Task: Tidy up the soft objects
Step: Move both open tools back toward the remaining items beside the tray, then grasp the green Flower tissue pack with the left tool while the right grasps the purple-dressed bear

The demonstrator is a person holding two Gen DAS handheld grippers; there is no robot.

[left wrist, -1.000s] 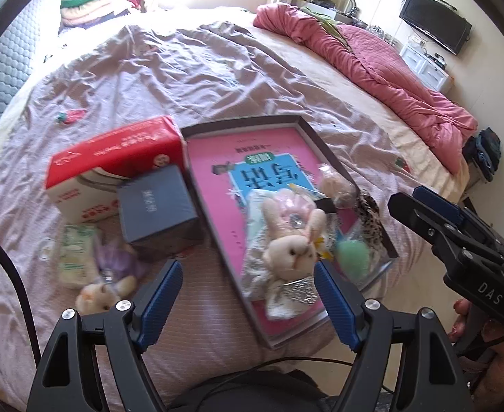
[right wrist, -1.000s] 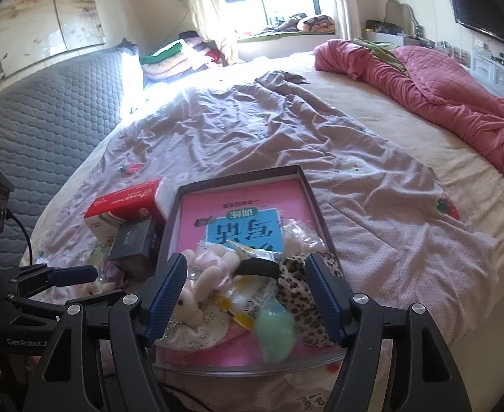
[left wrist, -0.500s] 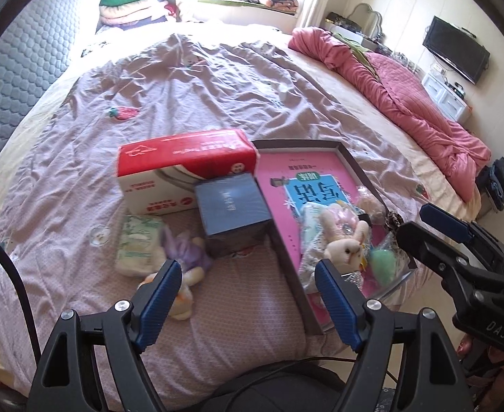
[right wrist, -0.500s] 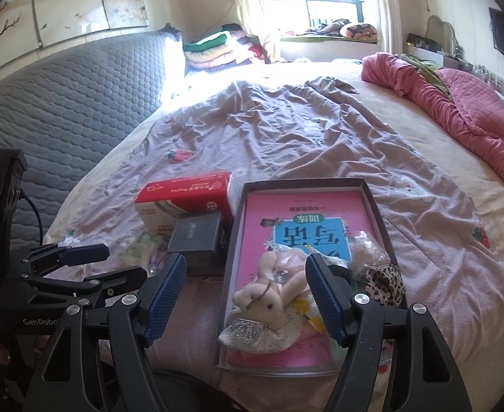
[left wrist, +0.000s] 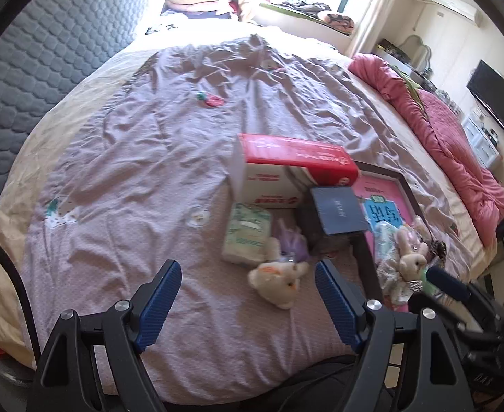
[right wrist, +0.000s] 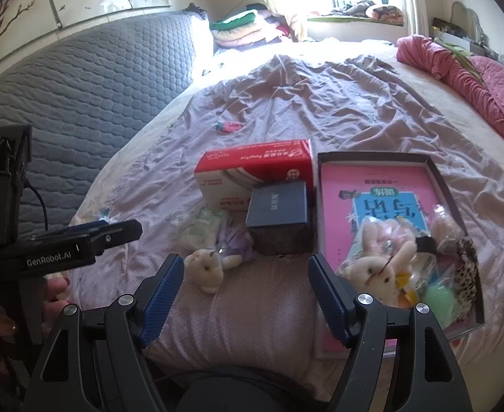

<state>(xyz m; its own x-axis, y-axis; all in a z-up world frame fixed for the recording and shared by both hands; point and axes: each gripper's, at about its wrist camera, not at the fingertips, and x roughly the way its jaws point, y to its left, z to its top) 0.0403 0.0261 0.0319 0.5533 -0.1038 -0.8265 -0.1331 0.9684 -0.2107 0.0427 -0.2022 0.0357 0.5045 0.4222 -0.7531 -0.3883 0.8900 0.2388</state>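
A cream plush bunny with a purple bow (left wrist: 281, 276) (right wrist: 208, 267) lies on the lilac bedsheet beside a pale green tissue pack (left wrist: 248, 233) (right wrist: 205, 226). A shallow dark tray (right wrist: 372, 157) (left wrist: 366, 254) with a pink book holds another plush bunny (right wrist: 372, 267) (left wrist: 411, 257), a green soft ball (right wrist: 440, 297), a leopard-print item (right wrist: 466, 267) and plastic-wrapped bits. My left gripper (left wrist: 248, 300) is open and empty, just in front of the loose bunny. My right gripper (right wrist: 246, 293) is open and empty, between the loose bunny and the tray.
A red and white tissue box (left wrist: 293, 171) (right wrist: 255, 178) and a dark blue box (left wrist: 337, 211) (right wrist: 279, 219) stand between the loose items and the tray. A pink quilt (left wrist: 440, 130) lies at the right. A grey quilted headboard (right wrist: 80, 103) is at the left.
Both grippers have swung left, away from the tray. The loose bunny and tissue pack now sit nearer the middle of both views. Both grippers stay open and empty.
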